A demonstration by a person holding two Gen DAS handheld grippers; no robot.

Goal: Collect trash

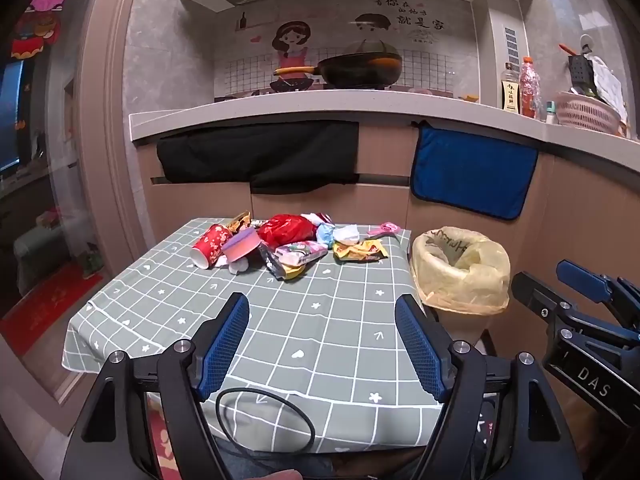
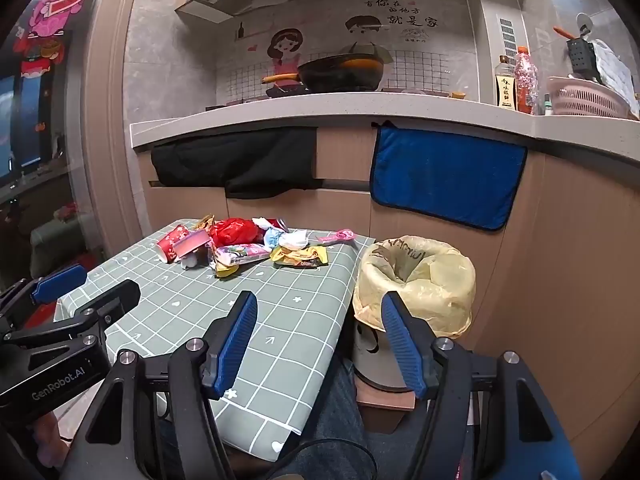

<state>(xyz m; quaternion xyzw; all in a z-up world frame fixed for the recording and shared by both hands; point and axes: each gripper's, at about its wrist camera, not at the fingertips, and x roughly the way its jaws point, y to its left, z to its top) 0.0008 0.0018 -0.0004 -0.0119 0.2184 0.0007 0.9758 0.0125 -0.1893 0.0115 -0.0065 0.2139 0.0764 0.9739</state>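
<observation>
Both the left gripper [image 1: 322, 344] and right gripper [image 2: 316, 340] gape wide and empty, the heap of crumpled colourful wrappers [image 1: 296, 246] far ahead, the yellow-lined bin [image 1: 460, 268] to its right.

Both cameras are sitting low at the near edge of the grey-green checked cloth counter [image 1: 320, 320], looking forward and slightly down. The left one is facing it squarely; the right one is looking from further right, nearer the yellow-lined round waste bin [image 2: 416, 284]. Both are sharing the far litter heap [image 1: 288, 244].
</observation>
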